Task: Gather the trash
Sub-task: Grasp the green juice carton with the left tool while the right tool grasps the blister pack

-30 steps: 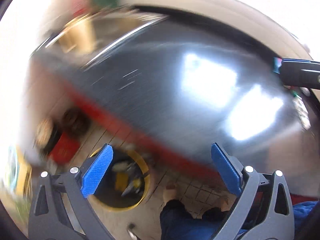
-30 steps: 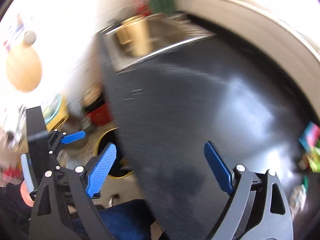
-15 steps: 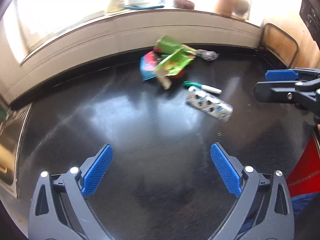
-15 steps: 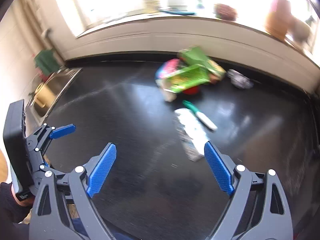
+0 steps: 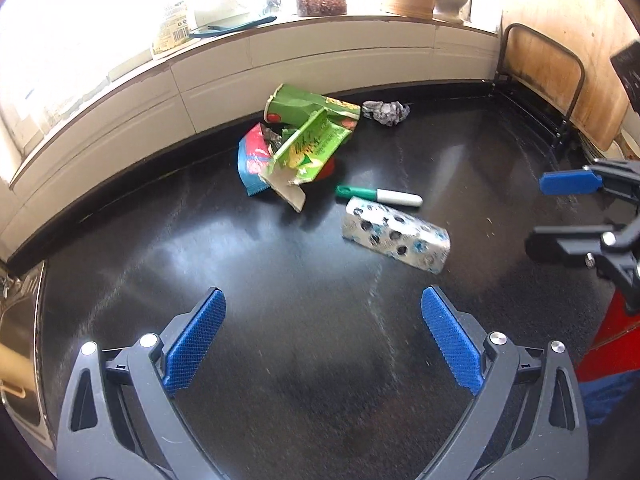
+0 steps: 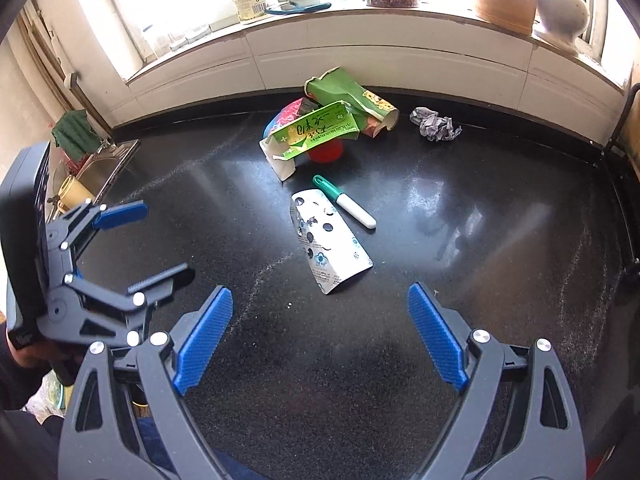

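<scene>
Trash lies on a black counter [image 5: 280, 264]: a white spotted carton [image 5: 394, 237] [image 6: 330, 246], a green-capped white marker [image 5: 380, 196] [image 6: 345, 202], a pile of green cartons [image 5: 312, 136] [image 6: 320, 130] with a red-blue wrapper [image 5: 252, 160] and a crumpled grey paper ball [image 5: 387, 111] [image 6: 435, 125] near the back wall. My left gripper [image 5: 324, 346] is open and empty, short of the trash; it also shows in the right wrist view [image 6: 140, 244]. My right gripper [image 6: 320, 338] is open and empty, just short of the spotted carton; it also shows in the left wrist view [image 5: 556, 212].
A steel sink [image 6: 100, 164] with a yellow cup is at the counter's left end. A window ledge [image 6: 360, 12] holds jars, a bottle and a vase. A metal rack [image 5: 540, 80] stands at the back right. A red surface [image 5: 616, 340] lies beyond the counter's right edge.
Both views swung from the floor bin and sink onto the counter, then settled. Both grippers came a little closer to the trash and stayed open.
</scene>
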`<state>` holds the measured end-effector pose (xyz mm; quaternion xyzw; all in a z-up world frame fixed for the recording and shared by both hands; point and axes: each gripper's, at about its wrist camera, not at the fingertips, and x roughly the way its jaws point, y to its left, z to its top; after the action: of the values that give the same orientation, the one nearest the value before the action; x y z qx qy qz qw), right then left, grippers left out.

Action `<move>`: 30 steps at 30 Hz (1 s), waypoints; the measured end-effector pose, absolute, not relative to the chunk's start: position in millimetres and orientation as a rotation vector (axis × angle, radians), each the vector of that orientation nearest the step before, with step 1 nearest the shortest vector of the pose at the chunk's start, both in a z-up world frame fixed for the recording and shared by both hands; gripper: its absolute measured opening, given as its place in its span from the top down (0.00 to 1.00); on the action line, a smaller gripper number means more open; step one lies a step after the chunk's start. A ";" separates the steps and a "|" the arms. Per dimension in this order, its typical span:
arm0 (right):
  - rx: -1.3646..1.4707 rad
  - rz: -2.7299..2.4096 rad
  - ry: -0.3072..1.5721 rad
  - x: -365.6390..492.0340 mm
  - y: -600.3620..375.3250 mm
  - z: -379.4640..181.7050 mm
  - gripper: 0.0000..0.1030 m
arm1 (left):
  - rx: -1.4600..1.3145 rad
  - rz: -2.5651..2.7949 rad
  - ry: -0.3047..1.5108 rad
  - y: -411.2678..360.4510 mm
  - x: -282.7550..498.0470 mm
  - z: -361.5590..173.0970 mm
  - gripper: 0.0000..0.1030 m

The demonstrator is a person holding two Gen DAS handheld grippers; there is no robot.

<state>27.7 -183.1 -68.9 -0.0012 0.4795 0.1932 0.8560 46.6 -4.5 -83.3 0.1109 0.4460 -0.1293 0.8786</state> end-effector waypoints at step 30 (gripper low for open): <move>-0.340 0.510 1.122 112.4 -118.4 -173.8 0.49 | 0.475 -0.428 0.984 -74.7 236.5 -150.9 0.45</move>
<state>112.4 -118.4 -173.8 -0.1589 0.5237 0.2378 0.8025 236.5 -74.7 -150.9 0.2242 0.4643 -0.2017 0.8327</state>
